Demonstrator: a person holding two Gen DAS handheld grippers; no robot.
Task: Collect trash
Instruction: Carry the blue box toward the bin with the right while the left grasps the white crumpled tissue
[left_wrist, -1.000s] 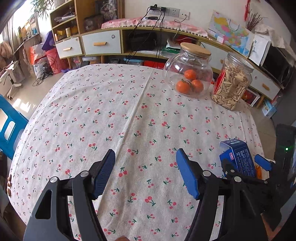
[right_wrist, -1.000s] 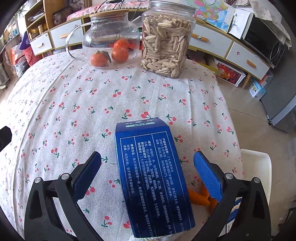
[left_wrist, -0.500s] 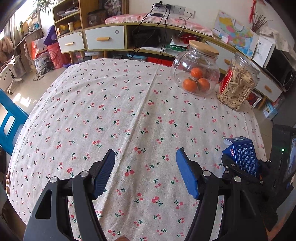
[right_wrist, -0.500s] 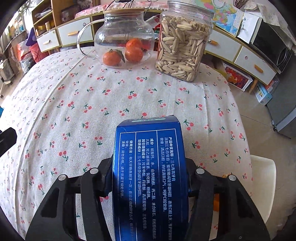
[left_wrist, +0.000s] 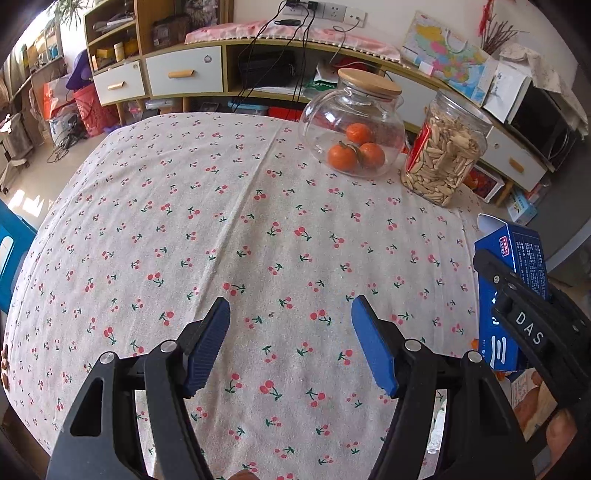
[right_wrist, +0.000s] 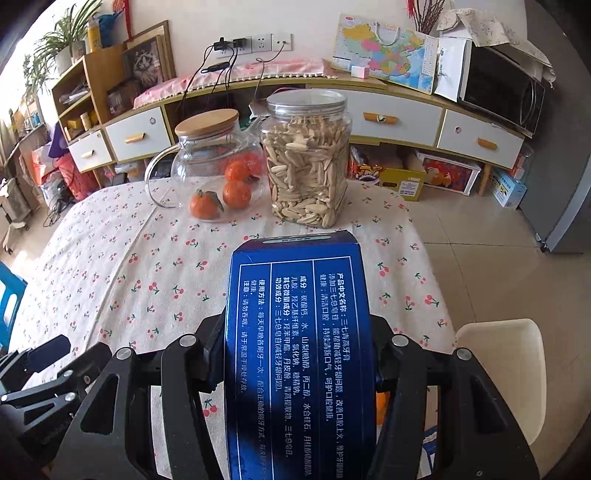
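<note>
A dark blue toothpaste carton (right_wrist: 299, 332) with white print sits lengthwise between the jaws of my right gripper (right_wrist: 297, 328). Both pads press on its long sides, and it is held up off the cherry-print tablecloth (right_wrist: 122, 266). The left wrist view shows the same carton (left_wrist: 517, 254) at the far right, its end flap open. My left gripper (left_wrist: 290, 332) hovers open over bare cloth near the table's front, with nothing between its blue pads (left_wrist: 207, 343).
At the table's far side stand a glass jar of oranges (left_wrist: 354, 129) and a jar of seeds (left_wrist: 443, 158). A cream plastic container (right_wrist: 502, 362) stands beside the table's right edge. Something orange (right_wrist: 382, 400) lies under the carton. A blue stool (left_wrist: 11, 240) is at the left.
My right gripper's jaws went from wide open around the carton to shut on it, then rose with it and tilted up. The left gripper stayed almost still.
</note>
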